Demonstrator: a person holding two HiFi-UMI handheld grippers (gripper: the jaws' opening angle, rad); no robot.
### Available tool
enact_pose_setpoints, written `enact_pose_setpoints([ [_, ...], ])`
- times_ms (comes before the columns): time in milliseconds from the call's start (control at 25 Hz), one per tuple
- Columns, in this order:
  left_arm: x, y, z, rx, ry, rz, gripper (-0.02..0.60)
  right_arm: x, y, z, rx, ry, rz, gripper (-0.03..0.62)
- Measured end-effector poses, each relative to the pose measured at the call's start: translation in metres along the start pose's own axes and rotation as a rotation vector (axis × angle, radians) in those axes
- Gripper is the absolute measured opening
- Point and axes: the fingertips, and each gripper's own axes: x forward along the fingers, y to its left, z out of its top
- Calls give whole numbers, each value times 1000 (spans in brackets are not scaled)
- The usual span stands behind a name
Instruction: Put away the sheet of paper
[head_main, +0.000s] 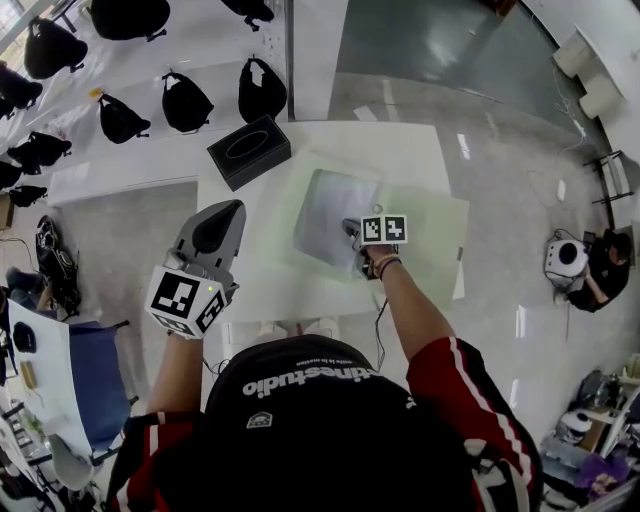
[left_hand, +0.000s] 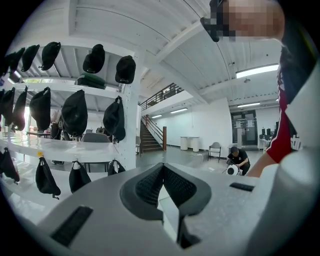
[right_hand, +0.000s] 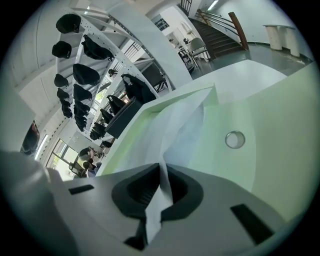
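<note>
Bent white paper (head_main: 330, 215) on green mat (head_main: 440, 235)

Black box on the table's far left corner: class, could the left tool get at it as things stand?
Probably yes. The left tool, empty with its jaws together, hangs just short of the black box, with nothing between them. It would have to open first.
</note>
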Motion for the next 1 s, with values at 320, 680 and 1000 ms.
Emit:
enact_pose_setpoints([
  [320,-3,9,-1,-3,3,11,3,13,10,6,-37,7,0,5],
  [680,-7,9,-2,-6,1,17,3,14,5,4,-24,4,-19,58],
  [1000,-12,6,-3,1,1,21,3,4,1,8,-55,-49,-78,177],
])
